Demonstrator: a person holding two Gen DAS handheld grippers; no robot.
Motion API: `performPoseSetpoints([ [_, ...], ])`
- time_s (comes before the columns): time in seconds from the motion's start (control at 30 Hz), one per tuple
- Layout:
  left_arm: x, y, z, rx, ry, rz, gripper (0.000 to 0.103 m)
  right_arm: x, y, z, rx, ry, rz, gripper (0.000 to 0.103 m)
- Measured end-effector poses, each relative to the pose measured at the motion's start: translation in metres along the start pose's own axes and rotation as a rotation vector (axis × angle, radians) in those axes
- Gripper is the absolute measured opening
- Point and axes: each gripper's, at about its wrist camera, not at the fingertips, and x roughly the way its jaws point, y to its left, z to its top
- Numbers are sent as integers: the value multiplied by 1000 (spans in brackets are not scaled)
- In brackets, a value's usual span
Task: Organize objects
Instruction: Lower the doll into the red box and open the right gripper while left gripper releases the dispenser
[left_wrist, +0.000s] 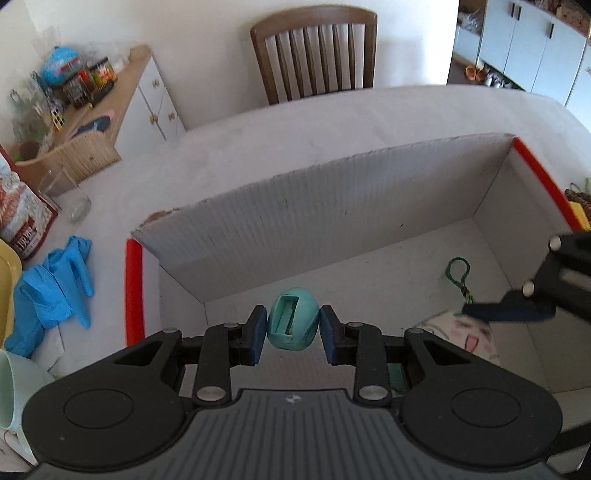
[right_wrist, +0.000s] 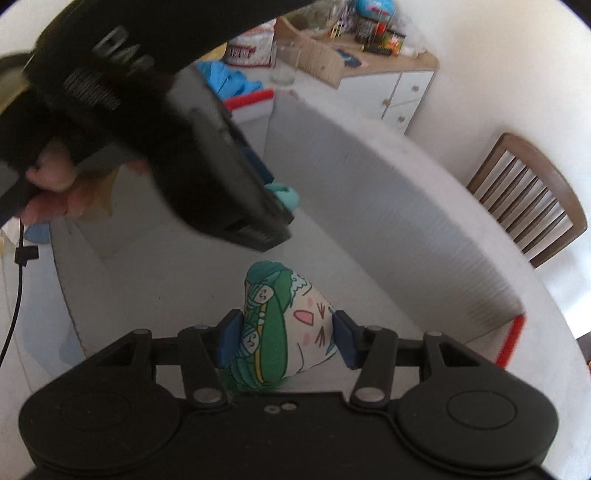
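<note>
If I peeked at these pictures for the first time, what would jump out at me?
First, the teal egg-shaped plastic thing sitting between the blue fingers of the left gripper, over the white cardboard box. Next, the white-and-green cartoon cat pouch between the fingers of the right gripper, inside the same box. Off to the side, crumpled bright blue gloves lie on the table.

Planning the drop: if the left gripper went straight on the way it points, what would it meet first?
Probably the floor of the cardboard box, then its far wall; the left gripper is shut on the teal egg-shaped object. Depth is unclear.
</note>
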Motion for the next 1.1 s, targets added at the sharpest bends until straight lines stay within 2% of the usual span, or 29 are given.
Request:
performPoseSetpoints([
  [0.2,16,-1,1,0,80,-18,31,8,3,-6,25,34,15,52],
  [0.47,29,-7,-1,12,148,-31,31,9,2,-10,59,77,37,54],
  [0.8,28,-10,-3,15,165,-36,31,-11,6,-18,66,52,39,59],
  [0.87,25,-11,-3,14,160,-36,36,-20,5,-20,74,38,42,59],
  [0.97,14,-13,-4,21,130,-31,56,-35,2,-24,93,12,44,60],
  [1.1,1,-15,-6,36,106,-39,57,-60,-1,-31,129,-29,53,61],
])
